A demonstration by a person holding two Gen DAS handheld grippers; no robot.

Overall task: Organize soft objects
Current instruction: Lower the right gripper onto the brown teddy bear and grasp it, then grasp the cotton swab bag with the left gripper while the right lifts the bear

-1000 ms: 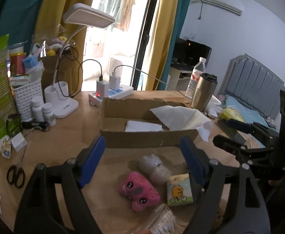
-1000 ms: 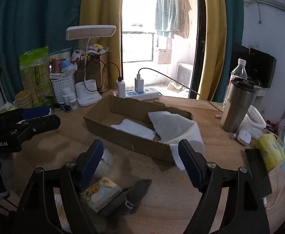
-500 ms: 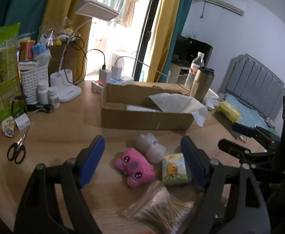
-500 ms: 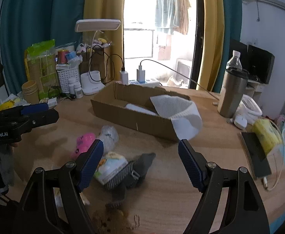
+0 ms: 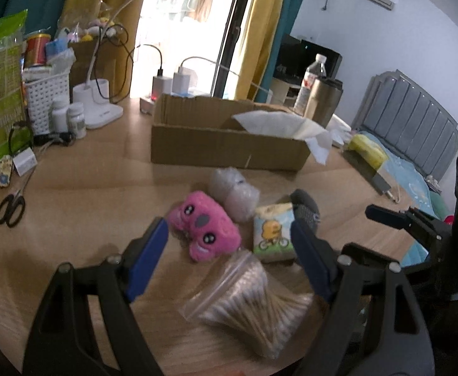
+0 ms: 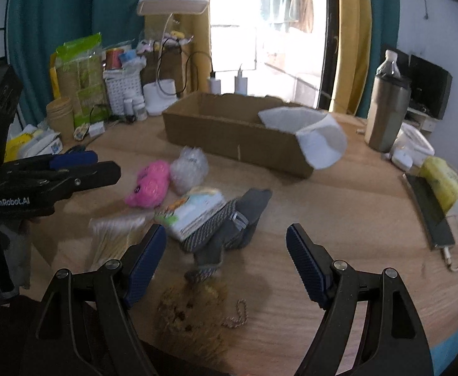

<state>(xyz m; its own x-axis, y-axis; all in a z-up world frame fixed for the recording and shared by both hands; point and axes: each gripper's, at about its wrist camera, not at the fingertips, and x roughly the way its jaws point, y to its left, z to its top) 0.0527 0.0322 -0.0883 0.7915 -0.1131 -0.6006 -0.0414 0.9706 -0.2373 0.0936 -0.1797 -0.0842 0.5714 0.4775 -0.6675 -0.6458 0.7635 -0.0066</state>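
On the wooden table lies a cluster of small items: a pink plush toy, a clear crinkled bag, a tissue pack with a yellow duck, grey socks, a zip bag of cotton swabs and a brown furry keychain toy. Behind them stands an open cardboard box with a white cloth draped over its right end. My left gripper hovers open above the plush and swabs. My right gripper hangs open over the socks.
Scissors lie at the table's left edge. A desk lamp, white basket, pill bottles and power strip with chargers line the back. A steel tumbler and a phone sit to the right.
Both grippers have come down and forward toward the items, which now sit lower and larger between the fingers. The swab bag and furry toy have come into view. Jaw widths are unchanged.
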